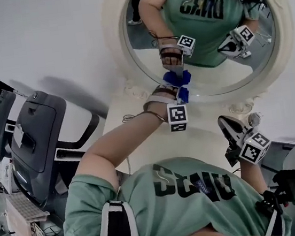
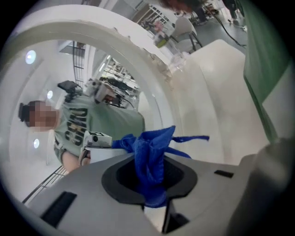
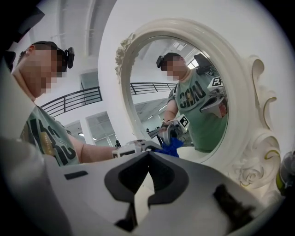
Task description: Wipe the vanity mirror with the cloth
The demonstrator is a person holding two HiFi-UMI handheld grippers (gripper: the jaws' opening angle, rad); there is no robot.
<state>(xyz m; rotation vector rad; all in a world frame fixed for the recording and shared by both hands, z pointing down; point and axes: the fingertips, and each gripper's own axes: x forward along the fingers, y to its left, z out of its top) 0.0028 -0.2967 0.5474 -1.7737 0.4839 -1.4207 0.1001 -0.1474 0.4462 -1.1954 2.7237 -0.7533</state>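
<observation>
1. Left gripper (image 1: 178, 90) is clamped on a blue cloth (image 1: 178, 78); in its own view the jaws of this gripper (image 2: 152, 177) pinch the bunched fabric (image 2: 150, 159), which rises between them with a loose strip trailing off to the right.
2. Right gripper (image 1: 231, 128) has its jaws together with nothing between them, as the right gripper view (image 3: 149, 156) shows.
3. In the head view, the cloth is pressed against the glass of the oval vanity mirror (image 1: 211, 60), low down and near its left side, just above the ornate cream frame (image 1: 283, 32).
4. The glass shows the reflected gripper meeting the cloth.
5. The right gripper is held well apart from the glass, to the right, in front of the frame's carved base (image 3: 251, 173).
6. The mirror stands on a white vanity top (image 1: 139, 140).
7. A grey office chair (image 1: 36, 136) stands off to the left.
</observation>
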